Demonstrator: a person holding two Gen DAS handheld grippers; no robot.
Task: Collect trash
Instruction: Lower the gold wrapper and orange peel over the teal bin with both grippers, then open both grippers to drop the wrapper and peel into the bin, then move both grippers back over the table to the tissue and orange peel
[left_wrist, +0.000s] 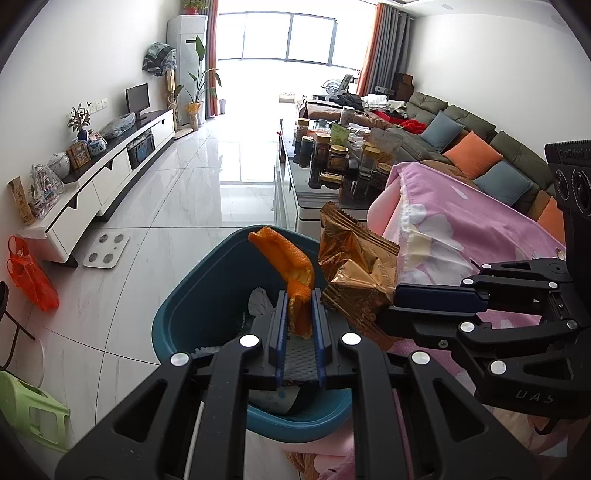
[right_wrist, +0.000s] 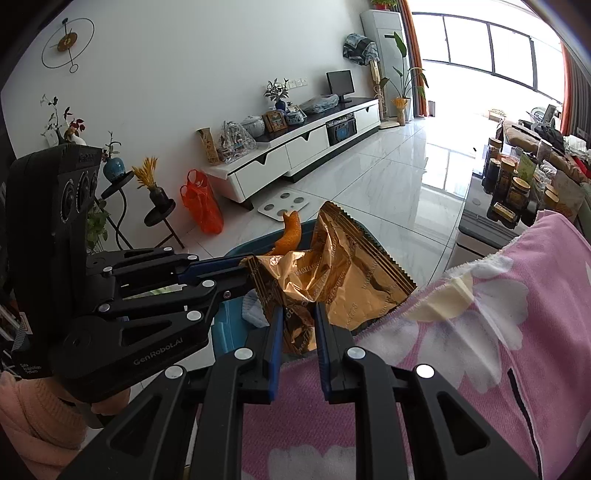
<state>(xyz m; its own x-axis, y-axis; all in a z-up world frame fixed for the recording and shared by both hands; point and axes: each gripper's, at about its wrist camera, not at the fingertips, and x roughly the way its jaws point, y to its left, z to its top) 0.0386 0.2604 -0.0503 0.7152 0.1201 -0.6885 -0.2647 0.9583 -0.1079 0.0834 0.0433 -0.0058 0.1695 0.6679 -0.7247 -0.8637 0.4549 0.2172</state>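
In the left wrist view my left gripper (left_wrist: 300, 306) is shut on a curled orange peel (left_wrist: 291, 258) and holds it over a teal bin (left_wrist: 192, 314) on the floor. A crumpled white tissue (left_wrist: 260, 301) lies inside the bin. Beside it on the right, my right gripper (left_wrist: 391, 299) is shut on a crinkled gold wrapper (left_wrist: 354, 266) near the bin's right rim. In the right wrist view the right gripper (right_wrist: 299, 314) pinches the gold wrapper (right_wrist: 332, 266) at its lower edge. The left gripper (right_wrist: 247, 266) comes in from the left with the orange peel (right_wrist: 290, 236) over the teal bin (right_wrist: 225, 328).
A pink flowered blanket (left_wrist: 461, 229) lies close on the right, against the bin. Behind it stands a glass coffee table (left_wrist: 295, 192) crowded with jars, then a sofa (left_wrist: 461, 147). On the left floor are a white scale (left_wrist: 106, 250), an orange plastic bag (left_wrist: 31, 277) and a green stool (left_wrist: 29, 410).
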